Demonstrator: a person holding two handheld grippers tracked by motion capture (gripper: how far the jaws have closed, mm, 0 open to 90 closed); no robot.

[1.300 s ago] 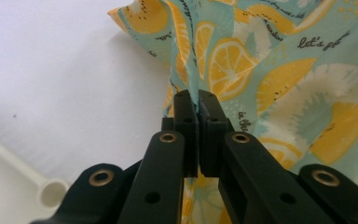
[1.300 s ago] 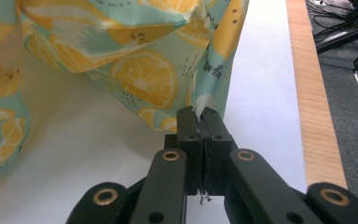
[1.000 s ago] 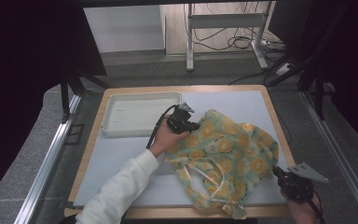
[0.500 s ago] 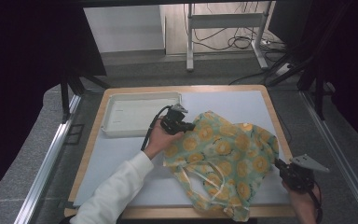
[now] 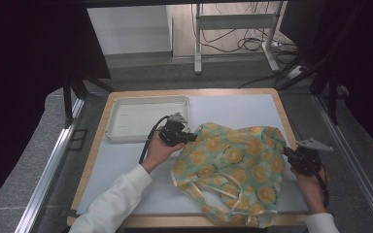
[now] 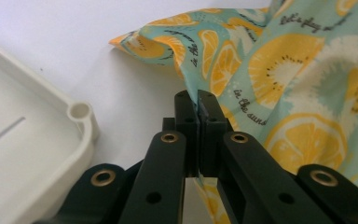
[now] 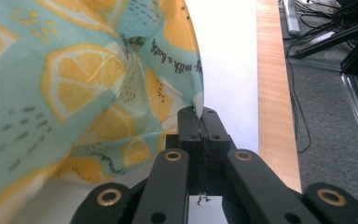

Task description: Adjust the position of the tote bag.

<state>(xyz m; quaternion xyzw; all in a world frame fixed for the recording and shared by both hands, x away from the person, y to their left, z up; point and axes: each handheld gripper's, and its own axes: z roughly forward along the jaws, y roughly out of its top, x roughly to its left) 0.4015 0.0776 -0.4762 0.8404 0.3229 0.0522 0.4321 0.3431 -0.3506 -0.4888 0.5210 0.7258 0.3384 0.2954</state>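
Your right gripper (image 5: 287, 153) sits near you, at the right edge of the soft teal cloth with yellow lemon slices printed on it (image 5: 233, 162). In the right gripper view its jaws are squeezed tight on a thin fold of that cloth (image 7: 121, 84), and a small thread hangs out below the jaws. Your right hand (image 5: 311, 187) is close to the front right corner of the cloth.

Your left gripper (image 5: 190, 138) is a bit farther off, at the left top edge of the cloth. In the left gripper view its jaws (image 6: 198, 109) are pressed together too, with the cloth edge (image 6: 279, 70) pinched between them. Your left hand (image 5: 158, 150) rests just left of the cloth.

The cloth lies bunched on the pale blue table mat (image 5: 126, 170), with white strings (image 5: 226, 191) looped on its near part. It looks like you are pulling the cloth open so it can lie flat.

To do this well, keep both grips tight and pull your hands apart slowly, out from the cloth's middle. Keep both hands low so the cloth slides on the mat. Pull evenly, or one edge may slip out. Watch the near part, where it hangs over the wooden table edge (image 5: 175, 221).

Past the cloth, up and to its left, is the white plastic tray (image 5: 121, 136). Keep the cloth from catching on its corner (image 6: 79, 112).
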